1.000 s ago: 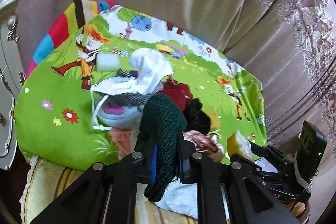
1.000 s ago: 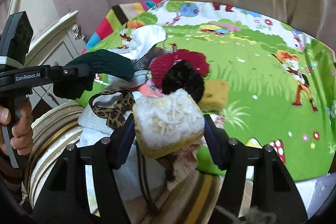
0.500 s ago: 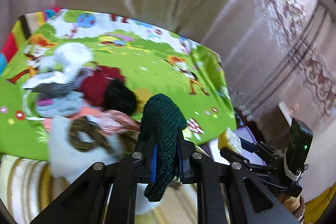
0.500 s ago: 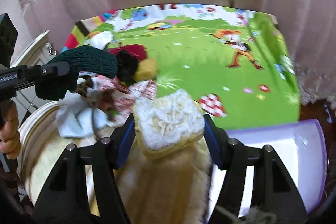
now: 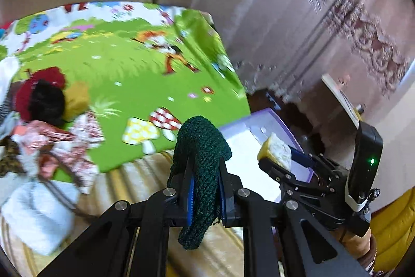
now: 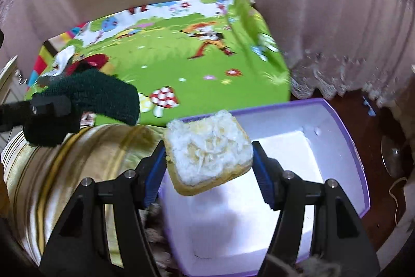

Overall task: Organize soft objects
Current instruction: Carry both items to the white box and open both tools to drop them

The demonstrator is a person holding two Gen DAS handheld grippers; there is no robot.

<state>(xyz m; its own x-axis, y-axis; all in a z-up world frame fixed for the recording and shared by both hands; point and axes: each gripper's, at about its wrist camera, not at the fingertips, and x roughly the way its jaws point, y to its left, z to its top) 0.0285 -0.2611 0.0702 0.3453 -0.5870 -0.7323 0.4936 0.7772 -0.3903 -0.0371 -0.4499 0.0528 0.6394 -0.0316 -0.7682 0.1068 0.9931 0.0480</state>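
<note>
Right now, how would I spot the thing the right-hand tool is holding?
Find the purple box with the white inside, beside the bright green cartoon blanket. Just above it, the right gripper pinches a square sponge. It alone is yellow-edged with a fluffy white face; the other held item is dark green knit.

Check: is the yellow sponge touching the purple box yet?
Apart. The right wrist view shows the yellow sponge clamped in the right gripper, hanging above the purple box with bare white floor visible beneath it.
</note>
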